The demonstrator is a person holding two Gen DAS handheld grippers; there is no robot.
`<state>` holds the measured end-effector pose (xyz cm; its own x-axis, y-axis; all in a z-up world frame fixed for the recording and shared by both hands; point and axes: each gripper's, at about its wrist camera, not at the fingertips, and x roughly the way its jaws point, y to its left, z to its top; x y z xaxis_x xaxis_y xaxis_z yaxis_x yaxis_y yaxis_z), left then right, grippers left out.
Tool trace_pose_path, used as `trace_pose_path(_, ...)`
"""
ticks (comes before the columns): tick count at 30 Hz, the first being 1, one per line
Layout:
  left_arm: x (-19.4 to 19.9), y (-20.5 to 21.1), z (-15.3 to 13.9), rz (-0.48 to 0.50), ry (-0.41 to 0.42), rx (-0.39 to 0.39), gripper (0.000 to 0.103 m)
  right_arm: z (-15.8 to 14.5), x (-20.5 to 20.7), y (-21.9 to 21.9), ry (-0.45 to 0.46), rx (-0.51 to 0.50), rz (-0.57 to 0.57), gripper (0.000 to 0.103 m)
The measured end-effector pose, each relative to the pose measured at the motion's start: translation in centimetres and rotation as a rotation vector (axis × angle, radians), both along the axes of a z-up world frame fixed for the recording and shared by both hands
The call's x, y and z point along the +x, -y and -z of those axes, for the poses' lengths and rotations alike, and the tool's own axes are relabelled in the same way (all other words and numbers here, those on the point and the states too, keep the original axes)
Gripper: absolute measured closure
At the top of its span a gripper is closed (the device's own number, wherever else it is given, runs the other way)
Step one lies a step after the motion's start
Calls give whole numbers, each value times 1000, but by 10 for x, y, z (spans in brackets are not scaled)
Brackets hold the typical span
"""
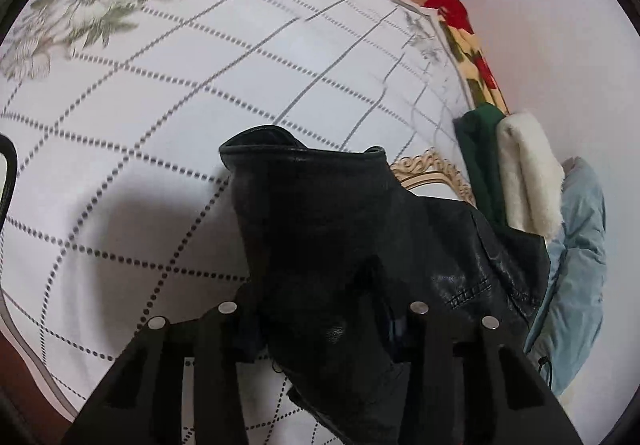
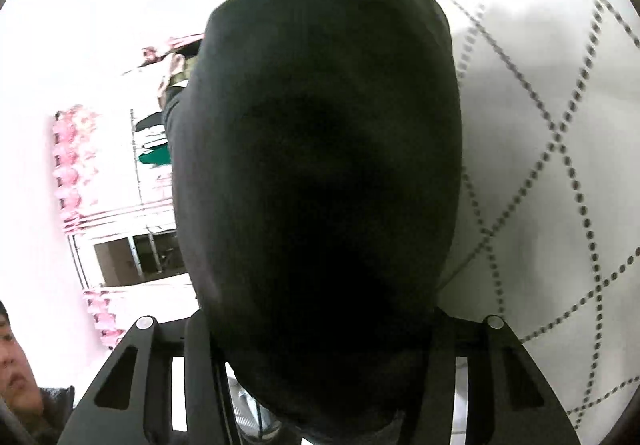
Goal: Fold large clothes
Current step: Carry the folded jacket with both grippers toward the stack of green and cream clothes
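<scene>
Black leather jacket [image 1: 320,229] is pinched in my left gripper [image 1: 320,321], fingers closed on a bunched fold w/ the hemmed edge sticking up, lifted over the white bedsheet [image 1: 160,125] w/ dotted grid. Right gripper [image 2: 320,349] is also clamped on the jacket [image 2: 320,165]; fabric fills most of that view. Green, cream & blue clothes [image 1: 528,181] piled at the bed's far edge.

The left tongs [image 1: 320,309] clamp a fold of the black leather jacket [image 1: 340,229], lifted above the white dotted-grid bedsheet [image 1: 160,125]. Near the jacket, at right, lie a green garment [image 1: 478,157], a cream fleece [image 1: 528,181] and a pale blue jacket [image 1: 580,265].
</scene>
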<state>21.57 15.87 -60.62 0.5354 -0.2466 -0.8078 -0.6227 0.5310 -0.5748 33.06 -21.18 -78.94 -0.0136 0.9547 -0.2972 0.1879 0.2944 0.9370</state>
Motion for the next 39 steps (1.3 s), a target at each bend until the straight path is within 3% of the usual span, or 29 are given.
trace_pose_path(7,8,-3,-43,44,33,6,66,-41,13,-27,66,46,15,52)
trace_pose_path(14,35,2,-113,76,105,64,66,-102,42,-55,137,101,29,52)
trace_pose_path(19,82,15,-164,73,165,96,66,-141,87,-56,157,150,40,52)
trace_pose_path(23,149,31,-189,67,220,76,66,-173,154,-55,184,147,31,52)
trace_pose_path(28,244,51,-196,60,302,50,66,-195,247,-45,220,126,25,52)
trace_pose_path(32,316,66,-184,56,341,44,66,-194,329,-47,230,111,-9,52)
trace_pose_path(36,360,76,-152,66,318,51,66,-166,407,-53,180,103,-56,52)
trace_pose_path(38,375,82,-129,91,275,63,66,-135,437,-54,116,80,-62,52)
trace_pose_path(39,381,86,-117,108,240,69,66,-137,444,-41,95,64,-62,52)
